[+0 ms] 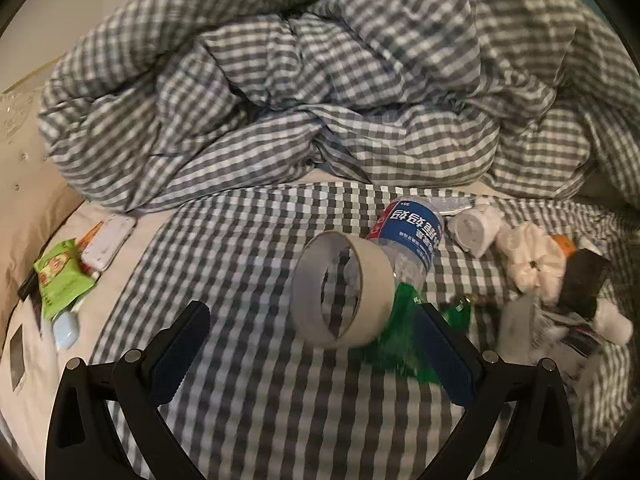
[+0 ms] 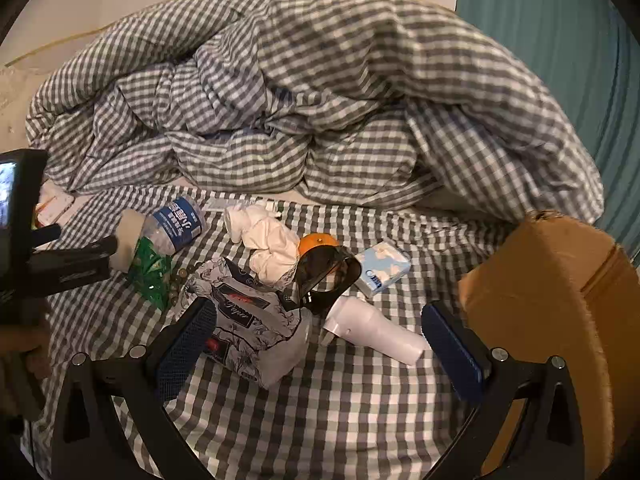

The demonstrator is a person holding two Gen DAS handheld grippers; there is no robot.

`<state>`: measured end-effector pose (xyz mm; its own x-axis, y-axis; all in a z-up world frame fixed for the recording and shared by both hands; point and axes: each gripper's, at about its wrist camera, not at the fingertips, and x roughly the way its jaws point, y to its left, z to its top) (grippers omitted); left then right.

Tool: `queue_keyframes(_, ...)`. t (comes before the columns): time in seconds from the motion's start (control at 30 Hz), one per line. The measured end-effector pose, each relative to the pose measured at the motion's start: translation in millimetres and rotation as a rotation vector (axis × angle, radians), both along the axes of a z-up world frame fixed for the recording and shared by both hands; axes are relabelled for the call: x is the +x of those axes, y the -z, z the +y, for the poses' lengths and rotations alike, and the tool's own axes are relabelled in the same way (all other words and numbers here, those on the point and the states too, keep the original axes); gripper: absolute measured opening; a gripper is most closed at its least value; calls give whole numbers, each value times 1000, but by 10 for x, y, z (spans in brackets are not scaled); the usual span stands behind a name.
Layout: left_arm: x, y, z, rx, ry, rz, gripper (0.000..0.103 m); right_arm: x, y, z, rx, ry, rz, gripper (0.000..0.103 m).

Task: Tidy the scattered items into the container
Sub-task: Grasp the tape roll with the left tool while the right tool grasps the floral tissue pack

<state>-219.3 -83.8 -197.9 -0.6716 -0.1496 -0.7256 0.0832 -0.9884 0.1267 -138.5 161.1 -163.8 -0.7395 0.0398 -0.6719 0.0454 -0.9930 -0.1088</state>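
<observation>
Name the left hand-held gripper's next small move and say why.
Probably ease the left hand-held gripper forward and a bit lower until its pads flank the tape roll, then close. Its jaws stand wide open and empty, and the roll lies just ahead between the fingers, leaning on the plastic bottle. The cardboard box sits to the right.

You've got one clear blue-labelled plastic bottle (image 2: 176,222), one cardboard tape ring (image 1: 340,290), one orange (image 2: 316,242), one brown cardboard box (image 2: 552,300).
</observation>
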Motion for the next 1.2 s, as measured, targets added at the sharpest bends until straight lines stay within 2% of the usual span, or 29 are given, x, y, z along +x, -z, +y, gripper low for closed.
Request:
queue_keyframes(0.13, -227, 202, 70, 3, -3, -31, 103, -105, 99, -14, 2, -9, -21, 103)
queue_keyframes(0.2, -284, 252, 125, -12, 6, -18, 103, -134, 163, -12, -3, -15, -39, 103)
queue_keyframes(0.23, -295, 256, 131, -8, 11, -16, 98, -141, 181, -9, -7, -16, -44, 103)
queue_keyframes(0.33, -331, 283, 112, 49, 21, -43, 72, -160, 217, 17, -16, -13, -55, 103)
queue_keyframes(0.37, -340, 294, 109, 73, 26, -56, 56, -163, 225, 23, -19, -11, -58, 103)
queue_keyframes(0.4, -341, 306, 101, 104, 31, -65, 48, -169, 225, 30, -26, -9, -61, 103)
queue_keyframes(0.43, -329, 309, 103, 121, 36, -66, 32, -172, 226, 36, -32, -7, -62, 103)
queue_keyframes(0.5, -306, 312, 132, 119, 45, -67, 29, -168, 226, 37, -40, -4, -63, 103)
queue_keyframes(0.6, -248, 282, 124, 171, 73, -69, 7, -161, 226, 12, -32, -7, -61, 103)
queue_keyframes(0.63, -220, 254, 110, 182, 73, -64, 4, -163, 230, 7, -28, -8, -60, 103)
queue_keyframes(0.87, 26, -13, 65, 214, 107, -11, 4, -222, 387, -25, -52, -17, -91, 103)
queue_keyframes(1.07, 251, -258, -21, 177, 103, 47, 4, -349, 569, -185, -25, -43, -127, 103)
queue_keyframes(1.2, 345, -357, -119, 182, 91, 61, 4, -504, 748, -293, -81, -67, -178, 102)
